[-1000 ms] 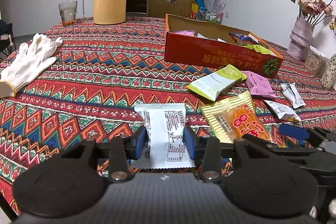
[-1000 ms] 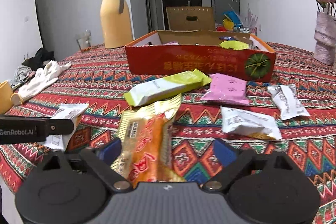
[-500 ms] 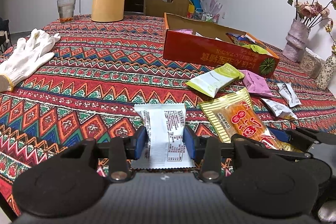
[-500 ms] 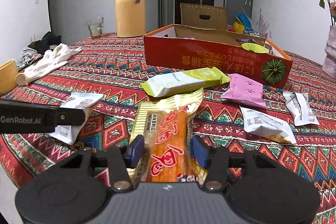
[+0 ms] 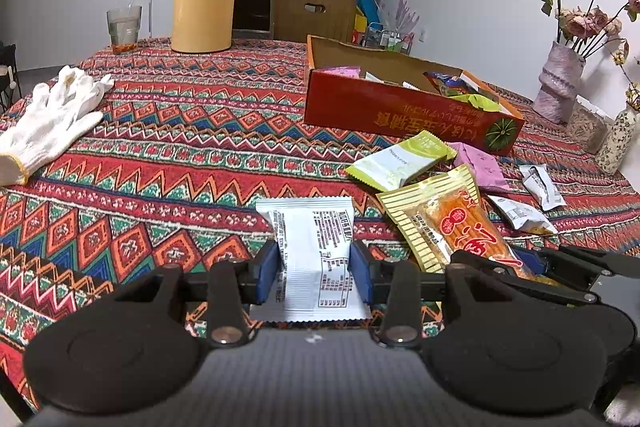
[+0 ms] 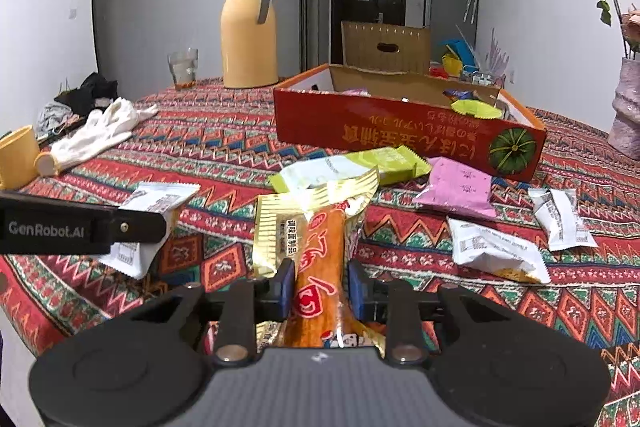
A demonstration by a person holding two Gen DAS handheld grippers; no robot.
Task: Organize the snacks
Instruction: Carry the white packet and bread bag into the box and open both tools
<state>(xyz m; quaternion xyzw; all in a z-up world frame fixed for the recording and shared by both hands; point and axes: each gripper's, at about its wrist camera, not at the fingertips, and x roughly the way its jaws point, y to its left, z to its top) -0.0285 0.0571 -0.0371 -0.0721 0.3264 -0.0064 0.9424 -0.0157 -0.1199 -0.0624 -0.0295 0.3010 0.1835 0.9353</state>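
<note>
From the left wrist view, the left tool [image 5: 313, 269] is pinching a white snack packet [image 5: 314, 251] between its blue pads, the packet lying on the patterned worktop [image 5: 192, 147] at the near edge. Just to the right, an orange-and-gold packet [image 5: 448, 223] is sitting in the right tool [image 5: 520, 263]. Farther right, green [image 5: 400, 159] and pink [image 5: 478, 165] packets are lying near the red snack box [image 5: 400, 115]. From the right wrist view, the right tool [image 6: 320, 287] has just been closing and its pads are pressing the orange-and-gold packet [image 6: 320, 247]. The left tool [image 6: 136, 227] is holding the white snack packet [image 6: 156, 203] at the left, and the red snack box [image 6: 400, 131] is standing at the far middle.
</note>
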